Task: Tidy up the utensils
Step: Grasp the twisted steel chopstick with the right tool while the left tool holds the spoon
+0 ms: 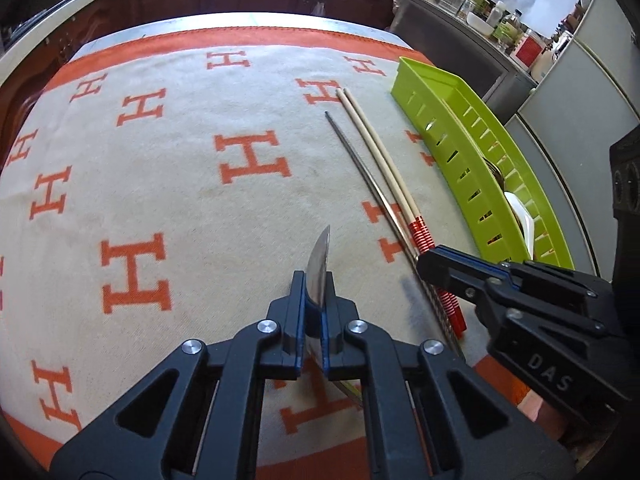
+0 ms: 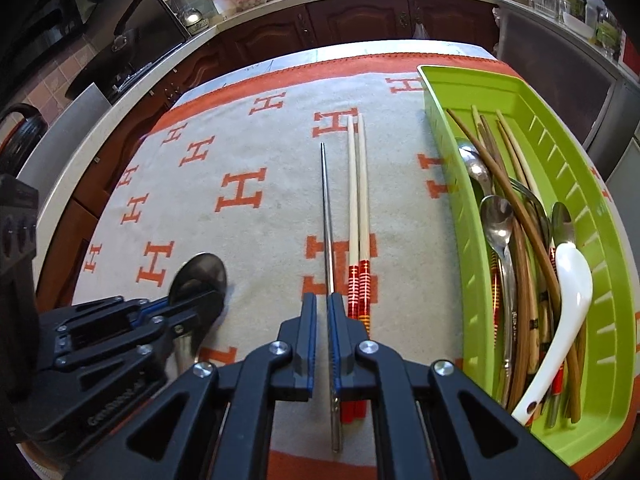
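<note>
My left gripper [image 1: 314, 280] is shut on a metal spoon [image 1: 319, 270], seen edge-on; in the right wrist view the spoon's bowl [image 2: 200, 276] shows between its fingers at lower left. My right gripper [image 2: 322, 300] is nearly shut around a metal chopstick [image 2: 326, 208] that lies on the cloth; its jaws stand close on either side. A pair of wooden chopsticks with red ends [image 2: 358, 208] lies just right of it, also seen in the left wrist view [image 1: 380, 156]. The green tray [image 2: 520, 92] at right holds several spoons, chopsticks and a white ladle spoon [image 2: 568, 300].
The table carries a beige cloth with orange H marks [image 1: 160, 200]. The green tray [image 1: 432, 92] runs along the table's right edge. Kitchen counters and dark cabinets [image 2: 360, 12] stand beyond the far edge.
</note>
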A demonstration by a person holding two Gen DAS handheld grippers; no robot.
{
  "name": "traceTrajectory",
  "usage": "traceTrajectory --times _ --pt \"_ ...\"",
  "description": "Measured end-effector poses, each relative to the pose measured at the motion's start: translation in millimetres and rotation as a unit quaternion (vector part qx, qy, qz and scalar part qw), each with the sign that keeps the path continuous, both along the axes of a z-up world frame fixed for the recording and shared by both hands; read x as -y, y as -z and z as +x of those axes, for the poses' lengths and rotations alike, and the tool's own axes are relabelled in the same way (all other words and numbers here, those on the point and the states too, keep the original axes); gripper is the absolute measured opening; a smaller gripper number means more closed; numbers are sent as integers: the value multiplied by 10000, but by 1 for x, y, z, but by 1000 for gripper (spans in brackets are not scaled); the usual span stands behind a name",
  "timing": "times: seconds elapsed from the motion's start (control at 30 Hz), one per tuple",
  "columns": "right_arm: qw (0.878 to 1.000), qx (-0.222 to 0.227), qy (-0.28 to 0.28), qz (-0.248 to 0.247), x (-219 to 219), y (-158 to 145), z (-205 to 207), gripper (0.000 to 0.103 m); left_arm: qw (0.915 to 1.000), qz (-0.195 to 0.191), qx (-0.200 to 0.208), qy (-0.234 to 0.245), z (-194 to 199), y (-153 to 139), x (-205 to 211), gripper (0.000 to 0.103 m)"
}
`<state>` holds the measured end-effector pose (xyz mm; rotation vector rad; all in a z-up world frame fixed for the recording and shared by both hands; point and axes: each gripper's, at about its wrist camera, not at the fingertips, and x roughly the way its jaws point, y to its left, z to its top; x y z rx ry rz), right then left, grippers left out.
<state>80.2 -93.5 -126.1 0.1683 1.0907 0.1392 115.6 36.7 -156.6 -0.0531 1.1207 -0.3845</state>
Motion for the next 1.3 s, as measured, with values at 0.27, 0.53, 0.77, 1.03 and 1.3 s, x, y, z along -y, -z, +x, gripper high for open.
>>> traceTrajectory --times 0.27,0.53,0.77,1.03,1.3 --pt "9994 -77 -169 -285 -9 7 11 7 9997 -197 -70 -82 -1 -4 -15 4" --pt "9904 302 -562 -1227 -35 9 6 7 9994 -246 -199 -120 1 3 -19 4" --pt "9987 210 -353 -317 -14 4 4 5 9996 -191 -180 -133 -2 -5 -16 4" --pt "9962 434 -146 748 22 -33 -17 5 9996 -258 -98 -99 -14 -28 -10 4" --pt "9890 950 304 1093 80 -76 -30 5 9988 -416 29 239 -22 -65 28 4"
